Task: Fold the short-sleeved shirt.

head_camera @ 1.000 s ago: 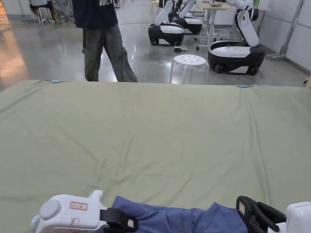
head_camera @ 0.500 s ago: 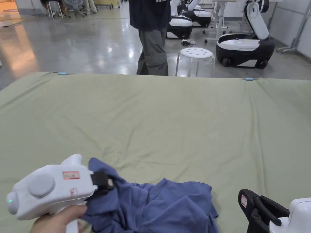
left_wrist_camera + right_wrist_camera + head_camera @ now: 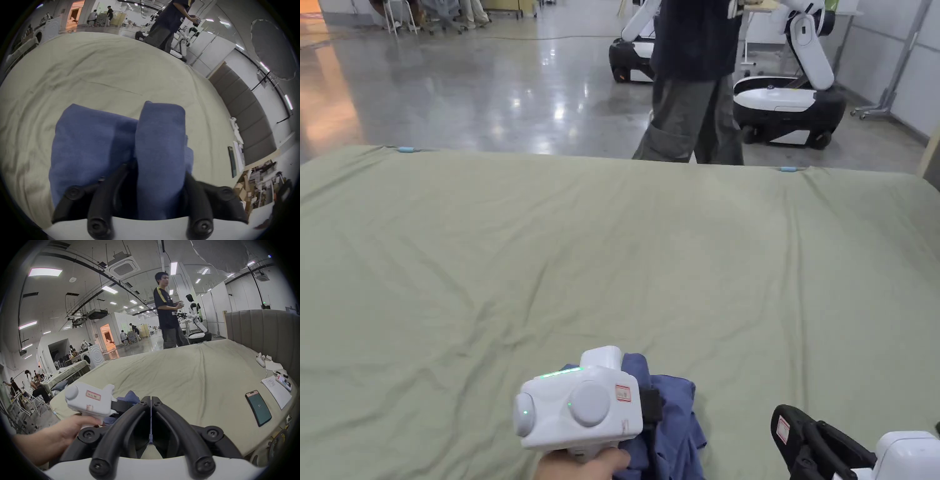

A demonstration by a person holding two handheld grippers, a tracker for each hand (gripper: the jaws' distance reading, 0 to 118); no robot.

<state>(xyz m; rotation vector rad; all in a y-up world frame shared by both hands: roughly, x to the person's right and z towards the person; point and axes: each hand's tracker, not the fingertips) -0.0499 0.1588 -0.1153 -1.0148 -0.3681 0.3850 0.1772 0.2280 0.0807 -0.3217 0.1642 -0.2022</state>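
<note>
**One shirt, two grippers**

My left gripper (image 3: 651, 405) is clamped on the one blue shirt (image 3: 669, 425), bunched at the near edge of the green bed sheet (image 3: 612, 250). My right gripper (image 3: 151, 398) hangs just beside it, jaws pressed together, empty. One person (image 3: 694, 81) stands beyond.

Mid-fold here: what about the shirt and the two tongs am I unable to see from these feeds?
- Crumpled blue short-sleeved shirt: head view, near part cut off by the bottom edge and hidden behind the white left tongs.
- Left jaws: left gripper view, tips buried under shirt folds, so the grip is unclear.
- Right tongs: head view, body cut off at the corner.
- Sleeves, collar: bunched, not distinguishable.
</note>
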